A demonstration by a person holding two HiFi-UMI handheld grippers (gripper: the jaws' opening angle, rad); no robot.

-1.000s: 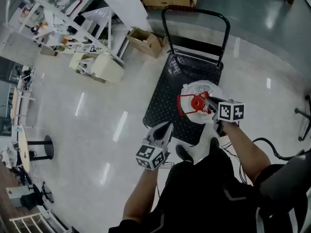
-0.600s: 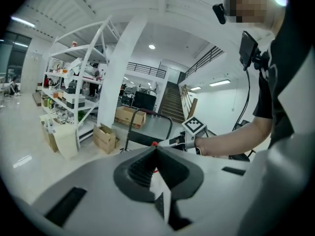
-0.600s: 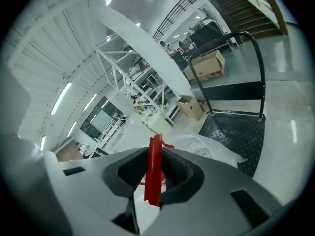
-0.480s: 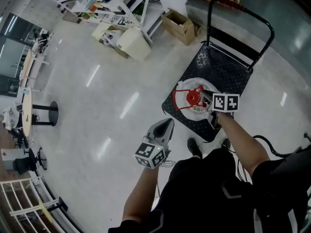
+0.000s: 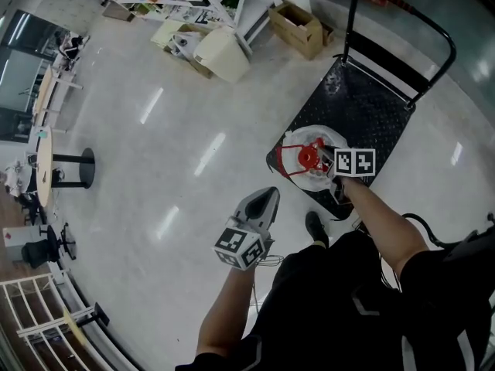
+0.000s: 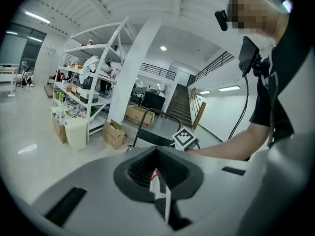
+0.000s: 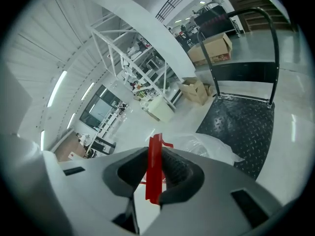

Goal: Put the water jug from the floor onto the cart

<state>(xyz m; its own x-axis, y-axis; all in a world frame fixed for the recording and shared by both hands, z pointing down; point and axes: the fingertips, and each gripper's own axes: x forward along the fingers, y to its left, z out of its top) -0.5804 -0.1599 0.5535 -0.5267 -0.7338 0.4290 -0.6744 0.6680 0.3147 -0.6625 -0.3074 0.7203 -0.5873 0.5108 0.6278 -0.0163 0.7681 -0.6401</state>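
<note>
The right gripper (image 5: 331,161) is clamped on the thin red handle (image 7: 154,166) of the water jug (image 5: 309,158), over the cart (image 5: 371,107) corner right of centre; the jug is probably heavy, apt to swing and best carried by that handle, while the left gripper (image 5: 264,201) is closed and empty.

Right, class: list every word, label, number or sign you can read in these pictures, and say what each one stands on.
No word or number can be read anywhere.
Marker cubes: black and white square patterns only, no letters.
Boxes: any print is too small to read.
Shelf goods: labels are too small and blurred.
Jug: red cap and handle, no label visible.
</note>
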